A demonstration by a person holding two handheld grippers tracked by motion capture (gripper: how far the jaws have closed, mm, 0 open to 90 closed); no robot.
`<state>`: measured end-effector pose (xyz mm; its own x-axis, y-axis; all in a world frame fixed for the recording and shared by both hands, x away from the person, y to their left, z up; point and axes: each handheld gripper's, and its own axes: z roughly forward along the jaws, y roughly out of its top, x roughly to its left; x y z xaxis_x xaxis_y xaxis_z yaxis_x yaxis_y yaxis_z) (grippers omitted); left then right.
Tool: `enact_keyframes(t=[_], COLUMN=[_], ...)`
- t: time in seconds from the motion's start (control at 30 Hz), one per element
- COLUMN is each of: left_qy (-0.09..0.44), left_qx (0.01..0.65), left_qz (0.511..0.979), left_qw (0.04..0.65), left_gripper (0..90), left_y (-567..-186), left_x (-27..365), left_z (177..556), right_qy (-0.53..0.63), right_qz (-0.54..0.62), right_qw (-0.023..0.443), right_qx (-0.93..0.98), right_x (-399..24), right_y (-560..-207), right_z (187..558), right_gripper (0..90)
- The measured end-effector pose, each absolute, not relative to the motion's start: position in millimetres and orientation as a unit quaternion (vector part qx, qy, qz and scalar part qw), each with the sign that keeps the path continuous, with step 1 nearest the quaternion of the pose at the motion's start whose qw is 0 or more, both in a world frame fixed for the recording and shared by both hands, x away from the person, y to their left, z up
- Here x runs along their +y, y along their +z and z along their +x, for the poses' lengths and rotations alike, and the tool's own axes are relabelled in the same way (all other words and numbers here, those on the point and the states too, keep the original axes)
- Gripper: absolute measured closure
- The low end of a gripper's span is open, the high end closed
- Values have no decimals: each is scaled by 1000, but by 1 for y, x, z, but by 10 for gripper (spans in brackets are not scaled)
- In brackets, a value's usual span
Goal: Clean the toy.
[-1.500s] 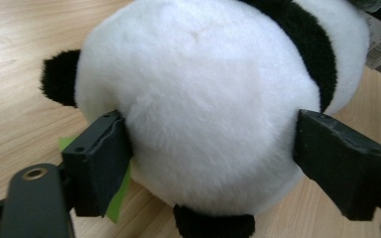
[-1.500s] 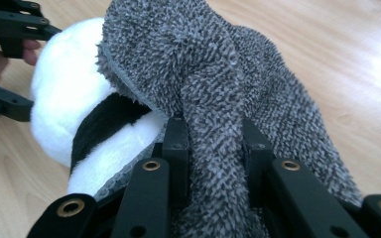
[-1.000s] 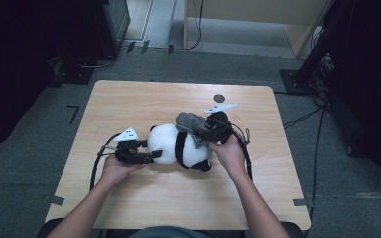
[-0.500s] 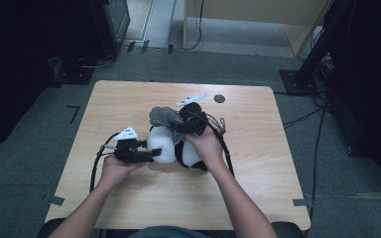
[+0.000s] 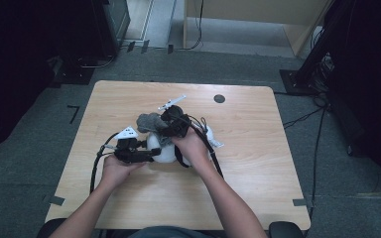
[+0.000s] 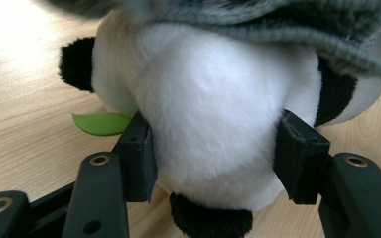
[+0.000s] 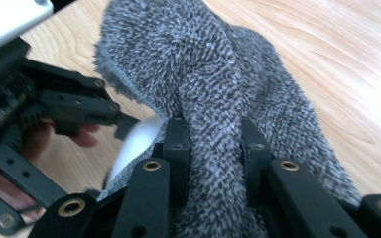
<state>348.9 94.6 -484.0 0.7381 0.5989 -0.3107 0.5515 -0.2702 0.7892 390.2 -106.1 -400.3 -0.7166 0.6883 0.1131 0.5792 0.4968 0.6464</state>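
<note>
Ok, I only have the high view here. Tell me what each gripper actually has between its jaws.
Observer: The left gripper is clamped on the white body of the panda plush; both pads dent the fur.
Operator: Now the right one.
Observer: The right gripper pinches a fold of the grey knit fabric between its pads.
Operator: Tell me where that fabric sits against the panda.
Observer: In the left gripper view it drapes over the top of the plush, covering its upper edge.
Operator: Report anything under the plush.
Observer: A green leaf pokes out beside the left jaw, lying on the table.
</note>
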Motion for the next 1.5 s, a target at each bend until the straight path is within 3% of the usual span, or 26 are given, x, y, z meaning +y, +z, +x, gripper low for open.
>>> enact_keyframes(t=[0.47,0.77,1.5], left_qy=[13,12,11], left_qx=[365,364,366], left_qz=[796,797,796], left_qw=[483,481,483], left_gripper=[435,434,430], left_y=[-484,-484,-484], left_x=[97,97,97], left_z=[351,351,351], right_qy=[330,362,349], right_qz=[388,434,489], right_qw=[145,132,131], right_qx=[848,814,789], right_x=[-170,-219,-272], right_y=[-391,-391,-409], right_z=[377,371,368], right_gripper=[729,723,733])
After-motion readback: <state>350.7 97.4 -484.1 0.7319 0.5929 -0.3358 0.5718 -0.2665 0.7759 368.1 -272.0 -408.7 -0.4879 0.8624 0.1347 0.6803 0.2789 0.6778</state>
